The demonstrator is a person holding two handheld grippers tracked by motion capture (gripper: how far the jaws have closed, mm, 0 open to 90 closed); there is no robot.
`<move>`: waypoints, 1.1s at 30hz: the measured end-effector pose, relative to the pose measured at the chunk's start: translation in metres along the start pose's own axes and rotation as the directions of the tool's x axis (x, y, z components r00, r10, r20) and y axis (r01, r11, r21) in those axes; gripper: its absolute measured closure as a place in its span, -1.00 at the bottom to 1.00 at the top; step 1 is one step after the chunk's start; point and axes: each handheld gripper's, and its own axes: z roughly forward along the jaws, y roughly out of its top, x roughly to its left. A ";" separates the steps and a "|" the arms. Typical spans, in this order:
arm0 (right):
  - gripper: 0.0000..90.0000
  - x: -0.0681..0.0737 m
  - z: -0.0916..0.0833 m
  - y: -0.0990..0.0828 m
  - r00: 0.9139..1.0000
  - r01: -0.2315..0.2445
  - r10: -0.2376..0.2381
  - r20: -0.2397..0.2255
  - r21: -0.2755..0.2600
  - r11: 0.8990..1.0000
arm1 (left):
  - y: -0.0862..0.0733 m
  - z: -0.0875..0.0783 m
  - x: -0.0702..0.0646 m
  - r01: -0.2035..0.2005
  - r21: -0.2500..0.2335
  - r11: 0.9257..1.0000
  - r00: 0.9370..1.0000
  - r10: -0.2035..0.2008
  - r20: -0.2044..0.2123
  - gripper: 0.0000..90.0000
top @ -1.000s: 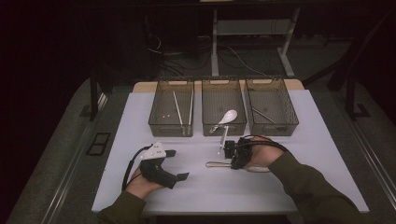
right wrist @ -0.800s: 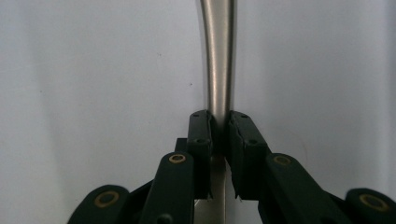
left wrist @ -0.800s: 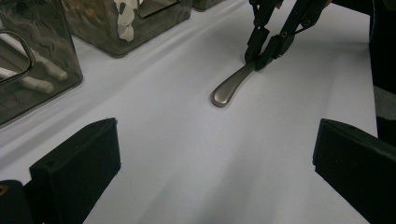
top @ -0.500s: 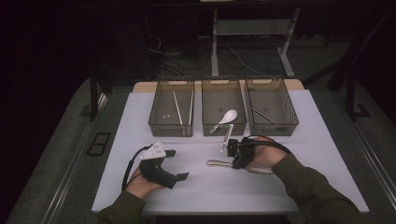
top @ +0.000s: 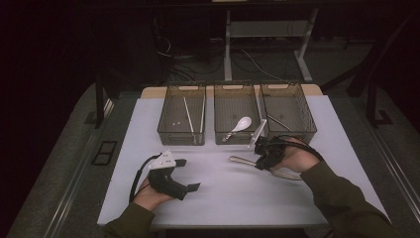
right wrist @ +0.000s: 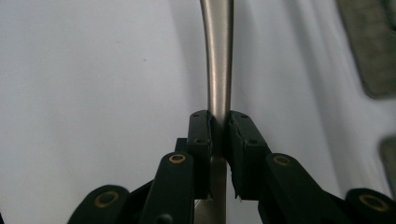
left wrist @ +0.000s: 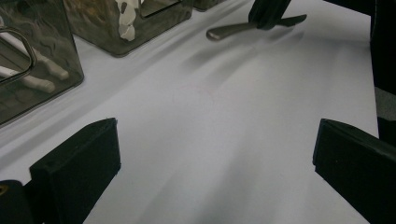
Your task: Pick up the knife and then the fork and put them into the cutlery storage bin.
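My right gripper (top: 259, 161) is shut on a metal utensil (top: 241, 159), holding it by the handle (right wrist: 218, 70). It holds the utensil level, just above the white mat in front of the middle bin. In the right gripper view the two jaws press on the handle from both sides (right wrist: 219, 135). The left gripper view shows the same utensil (left wrist: 233, 30) far off, casting a shadow on the mat. My left gripper (top: 189, 174) rests at the front left, open, with bare mat between its jaws (left wrist: 215, 158).
Three clear bins stand in a row at the back of the white mat (top: 223, 198). The left bin (top: 168, 130) holds thin pale sticks, the middle bin (top: 233, 90) a white spoon (top: 241, 124), and the right bin (top: 302, 111) metal cutlery.
My right gripper has carried the utensil a little to the right and away from the table's front edge. The left gripper has stayed put.
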 end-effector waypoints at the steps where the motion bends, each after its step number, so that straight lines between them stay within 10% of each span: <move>1: 0.76 -0.002 -0.003 -0.002 1.000 -0.007 0.007 0.003 -0.002 1.000 | 0.000 0.000 0.000 -0.002 0.001 1.000 1.000 0.002 0.000 -1.00; 33: 0.76 -0.073 -0.079 -0.025 0.958 -0.247 0.262 0.113 -0.134 0.960 | 0.000 0.000 0.000 -0.005 0.001 1.000 1.000 0.005 0.003 -1.00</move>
